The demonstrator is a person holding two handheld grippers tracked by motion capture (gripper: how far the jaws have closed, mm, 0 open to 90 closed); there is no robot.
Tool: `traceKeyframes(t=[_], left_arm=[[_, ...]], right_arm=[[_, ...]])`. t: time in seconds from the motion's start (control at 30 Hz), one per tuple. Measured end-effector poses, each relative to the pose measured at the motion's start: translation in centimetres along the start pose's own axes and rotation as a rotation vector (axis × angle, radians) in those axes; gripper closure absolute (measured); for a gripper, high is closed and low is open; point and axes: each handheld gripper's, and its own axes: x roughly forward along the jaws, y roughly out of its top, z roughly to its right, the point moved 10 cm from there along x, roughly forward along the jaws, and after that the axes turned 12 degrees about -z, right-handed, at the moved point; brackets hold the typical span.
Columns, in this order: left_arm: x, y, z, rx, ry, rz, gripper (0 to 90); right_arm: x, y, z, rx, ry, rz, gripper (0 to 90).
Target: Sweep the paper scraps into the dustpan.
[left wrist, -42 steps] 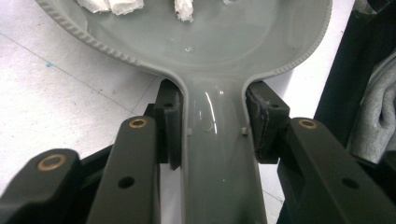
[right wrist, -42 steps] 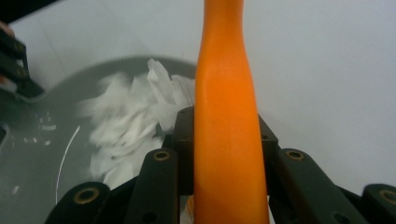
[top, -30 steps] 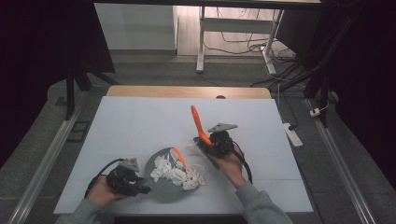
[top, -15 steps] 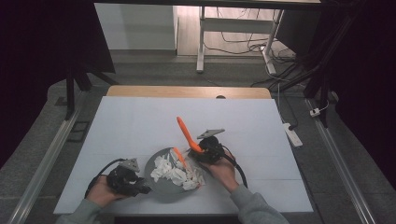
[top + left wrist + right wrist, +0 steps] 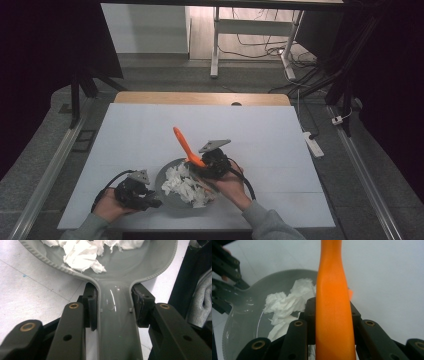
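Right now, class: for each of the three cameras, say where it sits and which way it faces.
High view: above the person's side, looking forward and down on the white table; both forearms show.
Left gripper view: rides the left gripper, looking along its jaws at the grey dustpan.
Right gripper view: rides the right gripper, looking along the orange handle.
All share the dustpan's white paper scraps.

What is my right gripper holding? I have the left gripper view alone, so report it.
Observer: The right gripper is shut on an orange handle.
Operator: Tell me where that gripper sits against the pan.
Observer: In the high view it is at the grey pan's far right edge, beside the white paper.
Operator: Say which way the handle points.
Observer: Up and away from the person, leaning toward the table's left side.
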Motion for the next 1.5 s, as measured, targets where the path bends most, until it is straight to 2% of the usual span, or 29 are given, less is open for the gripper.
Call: traceKeyframes(t=[0.1,0.2,0.3,0.4,0.47,0.6,0.7,0.8,0.93,1.0,1.1,1.17,1.27,1.33,1.37,1.4,1.43,1.5], left_arm=[[0.0,0.0,0.0,0.001,0.001,0.001,60.8],[0.0,0.0,0.0,0.001,0.002,0.0,60.8],[0.0,0.0,0.0,0.0,0.003,0.001,60.8],[0.0,0.0,-0.1,0.002,0.003,-0.001,60.8],[0.0,0.0,-0.1,0.003,0.003,-0.002,60.8],[0.1,0.0,0.0,0.002,0.003,-0.001,60.8],[0.1,0.0,-0.1,0.002,0.004,-0.002,60.8],[0.1,0.1,0.0,0.002,0.004,-0.002,60.9],[0.1,0.2,0.0,0.002,0.003,0.0,60.8],[0.2,0.2,0.0,0.002,0.002,0.0,60.8],[0.2,0.2,0.0,0.002,0.001,0.0,60.8],[0.2,0.2,0.0,0.002,0.001,0.001,60.8],[0.2,0.2,0.0,0.003,0.0,-0.001,60.8],[0.2,0.2,0.0,0.002,0.0,0.0,60.8],[0.2,0.2,0.0,0.002,0.001,0.0,60.8],[0.2,0.2,0.0,0.003,0.001,0.001,60.8],[0.2,0.2,0.0,0.0,0.001,0.003,60.8],[0.2,0.2,0.0,0.0,0.001,0.004,60.8]], right_arm=[[-1.5,0.5,1.3,0.035,-0.004,0.05,70.7],[-2.4,0.6,3.2,0.063,-0.047,0.087,70.8],[-2.1,-0.1,5.2,0.099,-0.094,0.074,70.8],[-1.3,-0.9,6.7,0.114,-0.145,0.036,70.7],[-0.8,-1.2,7.1,0.123,-0.148,0.019,70.7],[0.2,-1.0,7.4,0.11,-0.152,-0.004,70.7],[0.9,-1.1,7.5,0.088,-0.185,-0.034,70.7],[1.4,-1.3,8.1,0.08,-0.242,-0.053,70.7],[2.1,-1.0,8.6,0.087,-0.241,-0.06,70.8],[2.5,-0.6,8.2,0.082,-0.211,-0.057,70.8],[3.2,-0.1,6.8,0.07,-0.165,-0.062,70.8],[3.6,0.2,5.6,0.056,-0.148,-0.069,70.8],[4.2,0.4,3.0,0.03,-0.077,-0.075,70.8],[4.2,0.7,1.6,-0.026,-0.101,-0.077,70.8],[4.0,0.9,0.8,-0.039,-0.076,-0.068,70.8],[3.7,1.2,-0.1,-0.033,-0.017,-0.054,70.8],[3.3,1.5,-0.9,-0.03,0.023,-0.039,70.8],[2.2,2.1,-1.3,-0.063,-0.006,-0.011,70.8]])
